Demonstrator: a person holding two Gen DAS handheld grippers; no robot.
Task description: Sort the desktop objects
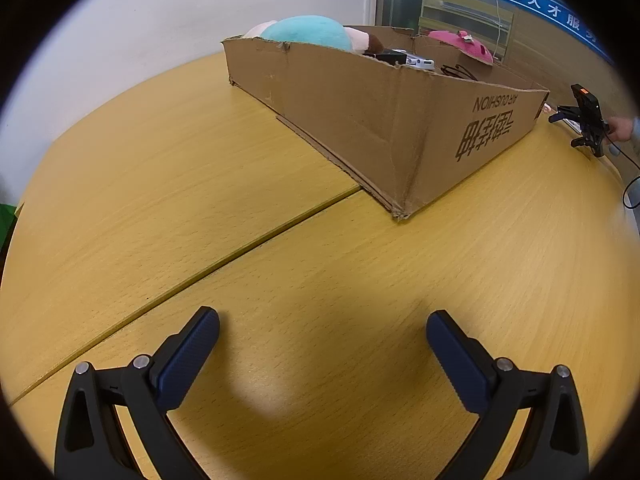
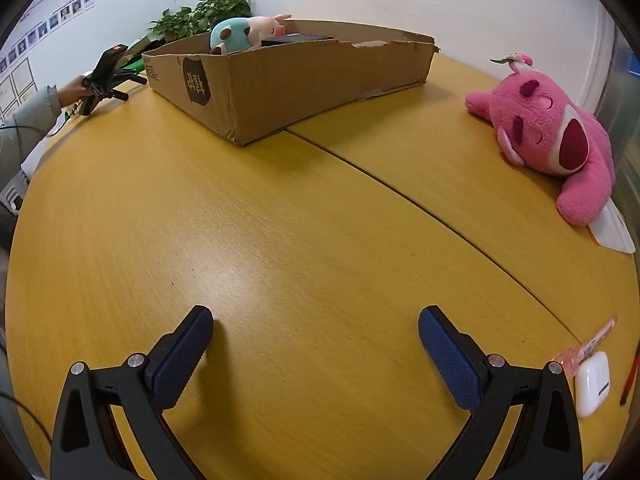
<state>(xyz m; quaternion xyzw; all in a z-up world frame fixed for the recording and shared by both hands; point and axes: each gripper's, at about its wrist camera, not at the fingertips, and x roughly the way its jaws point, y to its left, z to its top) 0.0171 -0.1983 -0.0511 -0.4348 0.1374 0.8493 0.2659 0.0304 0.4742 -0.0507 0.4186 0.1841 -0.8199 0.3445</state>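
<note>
A shallow cardboard box [image 1: 360, 120] stands on the yellow wooden table [image 1: 200, 200]. It holds a teal and pink plush [image 1: 304, 32], a black item and a small white device [image 1: 420, 63]. My left gripper [image 1: 322, 324] is open and empty over bare table, short of the box. In the right wrist view the box [image 2: 288, 76] is far ahead with the teal plush [image 2: 236, 34] inside. A pink plush bear [image 2: 556, 136] lies on the table at the right. My right gripper [image 2: 316, 320] is open and empty. The other gripper shows far off in each view [image 1: 588, 120] [image 2: 108, 76].
A white earbud case [image 2: 592, 384], a pink wrapped item [image 2: 588, 346] and a red pen [image 2: 630, 380] lie at the right edge. A white card [image 2: 612, 228] lies under the bear's leg. A seam [image 2: 400, 192] crosses the table. A potted plant [image 2: 200, 16] stands behind the box.
</note>
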